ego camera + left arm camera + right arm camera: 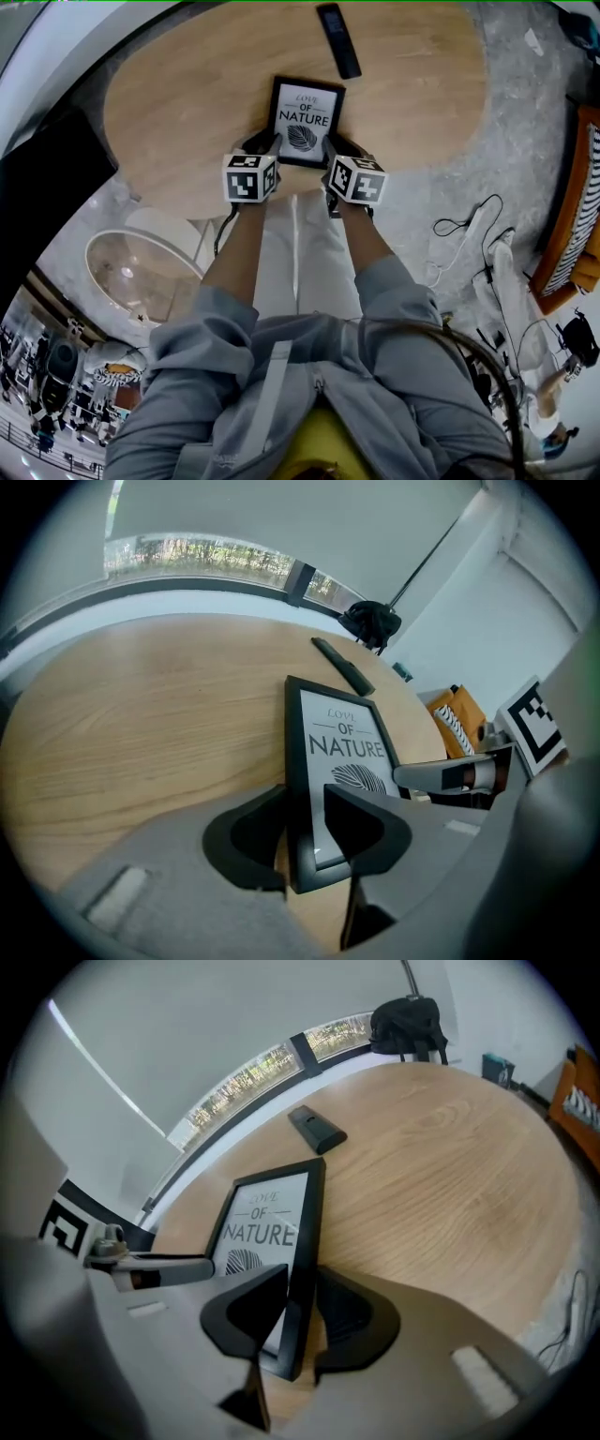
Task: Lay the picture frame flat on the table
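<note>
The black picture frame (305, 117) with its "NATURE" print facing up lies on the round wooden table (187, 103), its lower edge near the table's front rim. My left gripper (265, 142) is at the frame's lower left corner. In the left gripper view the frame's (342, 752) left border sits between the jaws of that gripper (305, 827), which is shut on it. My right gripper (336, 148) is at the lower right corner. In the right gripper view the frame's (267, 1222) right border stands between the jaws of that gripper (302, 1312), with a sliver of wood showing beside it.
A black remote (338, 39) lies on the table beyond the frame. A round glass side table (141, 272) stands at the lower left. Cables (469, 225) trail on the floor at the right, near a wooden piece of furniture (572, 216). A black bag (408, 1021) sits past the table's far edge.
</note>
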The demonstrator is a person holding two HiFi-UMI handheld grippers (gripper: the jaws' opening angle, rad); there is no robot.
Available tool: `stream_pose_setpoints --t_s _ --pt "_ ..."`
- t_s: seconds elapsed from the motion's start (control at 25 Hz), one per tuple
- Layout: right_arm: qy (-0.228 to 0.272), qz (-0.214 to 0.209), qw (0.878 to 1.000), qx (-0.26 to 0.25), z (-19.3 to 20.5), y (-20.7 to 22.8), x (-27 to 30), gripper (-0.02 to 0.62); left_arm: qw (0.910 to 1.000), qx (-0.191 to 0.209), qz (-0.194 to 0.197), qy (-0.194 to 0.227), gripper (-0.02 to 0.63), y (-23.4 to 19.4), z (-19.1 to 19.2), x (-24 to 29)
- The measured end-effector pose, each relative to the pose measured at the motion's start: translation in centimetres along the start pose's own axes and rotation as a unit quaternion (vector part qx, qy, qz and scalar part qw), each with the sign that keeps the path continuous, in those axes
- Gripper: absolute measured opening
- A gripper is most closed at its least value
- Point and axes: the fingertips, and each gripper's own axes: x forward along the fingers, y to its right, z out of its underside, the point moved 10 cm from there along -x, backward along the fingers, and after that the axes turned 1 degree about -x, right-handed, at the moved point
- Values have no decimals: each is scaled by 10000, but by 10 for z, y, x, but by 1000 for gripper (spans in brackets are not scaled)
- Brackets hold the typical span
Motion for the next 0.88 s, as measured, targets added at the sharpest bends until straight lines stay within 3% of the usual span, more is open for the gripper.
stream_pose_setpoints --t_s 0.12,0.36,0.48,0.6,0.68,0.88 --pt "3 352 9990 -259 -2 -7 -2 144 9997 46 -251 42 221 9 0 -1" --pt "175 560 9976 -356 -3 -4 -20 153 9980 424 -379 281 224 17 -1 -17" --pt "226 806 9958 -365 -1 0 -41 103 9965 688 -372 287 157 18 -2 -36" --pt "136 1174 9921 -414 5 -1 -75 0 9959 740 -469 240 68 22 1 -67" --pt "119 1240 9914 -393 2 -6 -101 0 9955 780 -485 225 6 29 -4 -91" --pt "304 1380 9890 -430 -24 -14 -157 0 9936 1080 -78 336 5 53 -40 -136"
